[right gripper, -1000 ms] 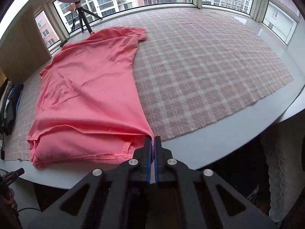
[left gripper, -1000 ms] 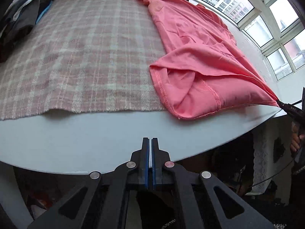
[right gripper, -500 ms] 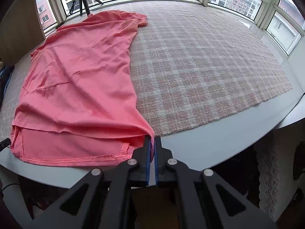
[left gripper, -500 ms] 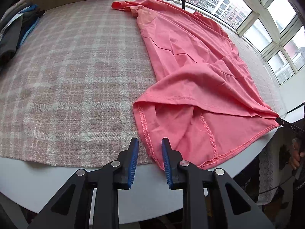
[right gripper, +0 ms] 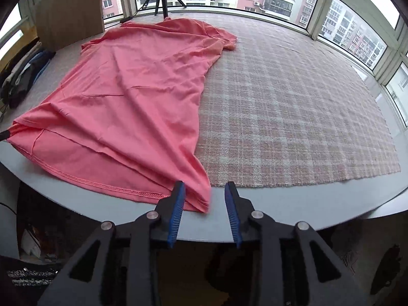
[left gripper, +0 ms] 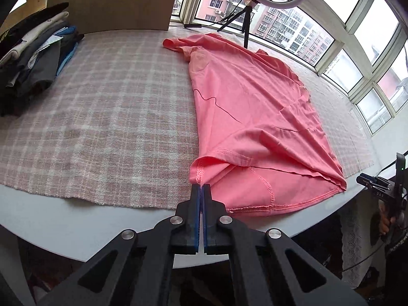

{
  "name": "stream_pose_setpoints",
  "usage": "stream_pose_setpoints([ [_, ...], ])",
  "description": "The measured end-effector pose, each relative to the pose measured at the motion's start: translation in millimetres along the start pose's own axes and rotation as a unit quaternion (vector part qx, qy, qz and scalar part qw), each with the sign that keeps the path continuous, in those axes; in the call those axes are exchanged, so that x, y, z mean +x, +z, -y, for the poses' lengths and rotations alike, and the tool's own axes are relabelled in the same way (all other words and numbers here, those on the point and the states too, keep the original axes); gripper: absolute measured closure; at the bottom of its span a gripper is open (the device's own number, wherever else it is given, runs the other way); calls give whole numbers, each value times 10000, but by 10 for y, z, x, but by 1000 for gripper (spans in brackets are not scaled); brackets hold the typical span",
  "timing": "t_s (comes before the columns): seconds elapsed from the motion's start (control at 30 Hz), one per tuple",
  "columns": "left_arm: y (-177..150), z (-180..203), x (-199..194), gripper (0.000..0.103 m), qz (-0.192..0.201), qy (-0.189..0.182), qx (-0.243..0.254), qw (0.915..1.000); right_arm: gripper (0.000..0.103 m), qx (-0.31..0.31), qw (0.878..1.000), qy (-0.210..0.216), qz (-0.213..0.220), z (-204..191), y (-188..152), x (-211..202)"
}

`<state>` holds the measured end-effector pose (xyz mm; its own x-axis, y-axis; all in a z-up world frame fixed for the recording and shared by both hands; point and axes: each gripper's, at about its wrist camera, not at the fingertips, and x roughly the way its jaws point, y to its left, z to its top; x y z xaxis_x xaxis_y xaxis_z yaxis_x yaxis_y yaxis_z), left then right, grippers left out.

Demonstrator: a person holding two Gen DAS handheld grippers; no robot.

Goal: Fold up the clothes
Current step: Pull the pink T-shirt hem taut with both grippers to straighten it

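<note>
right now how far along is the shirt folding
Early. Done: pink shirt lies spread on the plaid cloth, hem at the table edge. In hand: left gripper pinches one hem corner; right gripper is open at the other. Left: every fold.

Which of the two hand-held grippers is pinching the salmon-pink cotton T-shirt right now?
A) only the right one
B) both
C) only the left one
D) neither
C: the left gripper is shut on the hem corner of the salmon-pink cotton T-shirt, while the right gripper stands open, with the other corner lying loose between its blue pads.
</note>
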<state>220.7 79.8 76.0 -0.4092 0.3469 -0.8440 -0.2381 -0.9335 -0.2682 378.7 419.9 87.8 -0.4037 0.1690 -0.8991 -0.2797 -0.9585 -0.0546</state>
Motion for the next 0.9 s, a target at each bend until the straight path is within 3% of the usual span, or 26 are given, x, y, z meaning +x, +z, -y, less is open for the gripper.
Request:
stream_pose_setpoints([
  [0.13, 9, 91, 19, 103, -45, 102, 83, 9999, 71, -487, 9985, 142, -214, -152, 33, 238],
  [0.3, 16, 64, -3, 103, -87, 147, 46, 9998, 71, -665, 9957, 302, -567, -190, -10, 477],
  [0.47, 24, 46, 7, 103, -117, 130, 20, 9998, 71, -600, 9960, 334, -578, -222, -20, 579],
  [0.53, 25, 71, 2, 103, -124, 96, 87, 9998, 79, -276, 9970, 416, -595, -138, 5, 603],
  [0.57, 22, 85, -14, 103, -112, 85, 116, 9998, 101, -29, 9970, 485, -607, -55, 12, 582],
  [0.67, -3, 106, -110, 103, -15, 67, 185, 9998, 101, 972, 9898, 956, -414, 312, -42, 339],
  [0.77, -53, 103, -147, 103, 21, 78, 181, 9998, 101, 2115, 9672, 1398, 150, 708, -268, -26],
  [0.83, -86, 119, -104, 102, -45, 127, 245, 9996, 101, 2579, 9564, 1320, 372, 841, -431, -100],
  [0.9, -119, 134, -61, 103, -112, 176, 308, 9993, 101, 2639, 9583, 1051, 294, 843, -496, -25],
])
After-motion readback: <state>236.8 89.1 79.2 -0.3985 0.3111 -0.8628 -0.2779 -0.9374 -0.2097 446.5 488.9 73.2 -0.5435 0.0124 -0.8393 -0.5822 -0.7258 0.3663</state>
